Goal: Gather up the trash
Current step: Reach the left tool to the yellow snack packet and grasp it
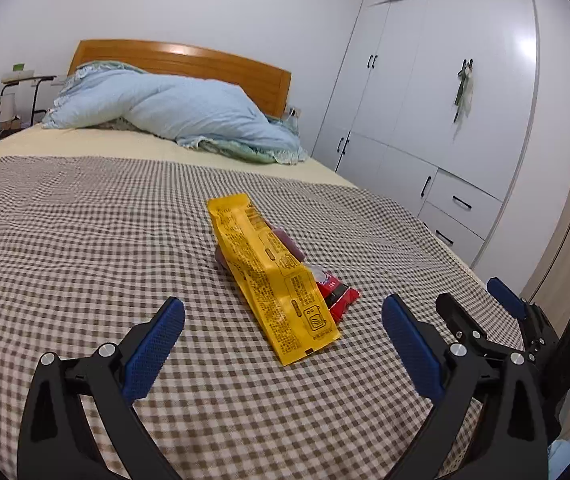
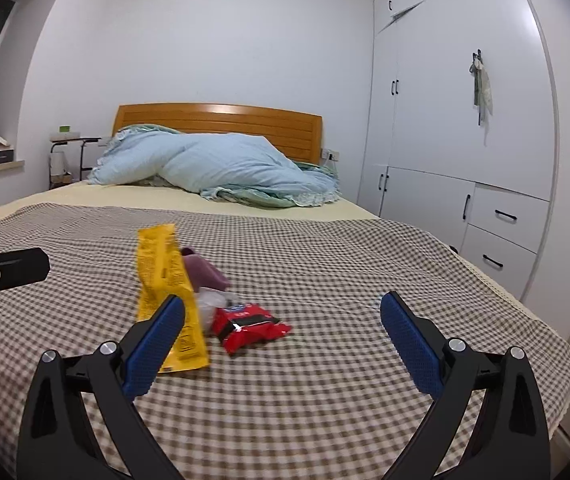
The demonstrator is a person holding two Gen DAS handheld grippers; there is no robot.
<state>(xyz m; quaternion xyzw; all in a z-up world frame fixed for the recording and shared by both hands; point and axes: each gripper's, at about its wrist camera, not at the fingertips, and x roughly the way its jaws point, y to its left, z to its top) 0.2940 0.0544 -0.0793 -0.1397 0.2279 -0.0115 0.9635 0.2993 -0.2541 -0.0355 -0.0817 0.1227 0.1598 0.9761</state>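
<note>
Left wrist: left tool [image 1: 283,312] wide, empty, yellow bag [image 1: 271,276] at 12 o'clock on bed [image 1: 85,240]; right tool [image 2: 283,312] wide, red wrapper [image 2: 249,326] at 11.

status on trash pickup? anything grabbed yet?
Done: nothing visibly collected. In hand: nothing; the left gripper and right gripper are both open and empty, hovering over the checkered blanket. Left: the yellow wrapper, red packet, purple item and a clear plastic scrap all lie clustered on the bed. No bin or bag is in view.
</note>
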